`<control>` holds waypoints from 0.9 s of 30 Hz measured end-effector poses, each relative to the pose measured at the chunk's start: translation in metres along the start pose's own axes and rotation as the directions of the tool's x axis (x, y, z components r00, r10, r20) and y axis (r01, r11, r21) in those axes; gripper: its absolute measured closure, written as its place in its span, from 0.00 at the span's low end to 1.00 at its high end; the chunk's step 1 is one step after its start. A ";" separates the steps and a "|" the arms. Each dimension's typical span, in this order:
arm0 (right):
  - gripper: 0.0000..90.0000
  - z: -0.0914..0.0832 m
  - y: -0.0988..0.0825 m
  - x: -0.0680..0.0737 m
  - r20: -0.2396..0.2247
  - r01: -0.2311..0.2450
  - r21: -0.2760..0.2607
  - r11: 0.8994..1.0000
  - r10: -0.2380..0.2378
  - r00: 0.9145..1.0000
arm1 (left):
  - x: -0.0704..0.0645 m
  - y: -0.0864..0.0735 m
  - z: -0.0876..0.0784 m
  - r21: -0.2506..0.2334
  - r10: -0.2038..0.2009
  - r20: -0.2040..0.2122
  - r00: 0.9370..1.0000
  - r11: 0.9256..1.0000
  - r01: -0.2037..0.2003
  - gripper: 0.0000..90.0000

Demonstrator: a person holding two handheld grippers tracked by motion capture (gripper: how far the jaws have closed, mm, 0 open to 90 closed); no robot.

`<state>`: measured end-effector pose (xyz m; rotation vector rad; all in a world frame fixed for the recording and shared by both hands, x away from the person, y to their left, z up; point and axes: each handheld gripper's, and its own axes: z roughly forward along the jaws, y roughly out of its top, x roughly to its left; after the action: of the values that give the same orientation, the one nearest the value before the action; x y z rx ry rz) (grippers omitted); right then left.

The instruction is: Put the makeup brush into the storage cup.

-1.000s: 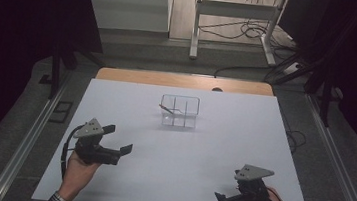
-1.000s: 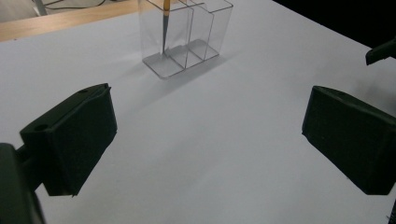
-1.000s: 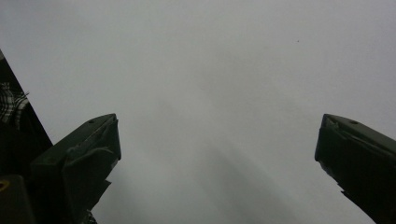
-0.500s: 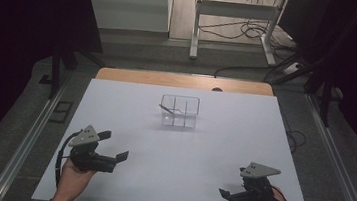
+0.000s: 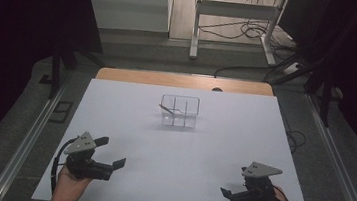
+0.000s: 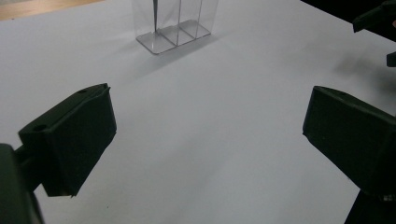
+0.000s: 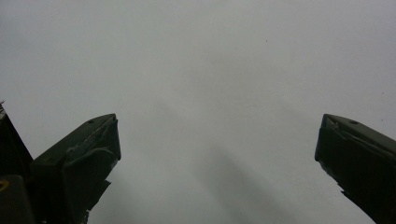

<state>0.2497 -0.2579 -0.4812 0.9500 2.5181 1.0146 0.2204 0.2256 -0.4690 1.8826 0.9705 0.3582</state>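
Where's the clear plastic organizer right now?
In the high view, the clear organizer sits mid-table toward the far edge, well ahead of both hand-held grippers, left and right.

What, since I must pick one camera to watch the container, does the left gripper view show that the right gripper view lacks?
Left gripper view: the clear divided container with a thin stick standing in it, and the right gripper at the far right edge. Right gripper view: that gripper's own black jaws, spread wide. Both: the white table and a pair of open jaws with nothing between them.
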 end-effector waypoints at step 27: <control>0.00 -0.001 0.000 0.000 0.009 0.002 0.003 1.000 -0.002 1.000 | -0.011 -0.019 -0.015 0.044 0.027 -0.039 0.999 0.999 -0.025 0.03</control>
<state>0.2496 -0.2583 -0.4807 0.9502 2.5137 1.0040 0.1951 0.2309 -0.4759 1.9350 0.9879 0.3939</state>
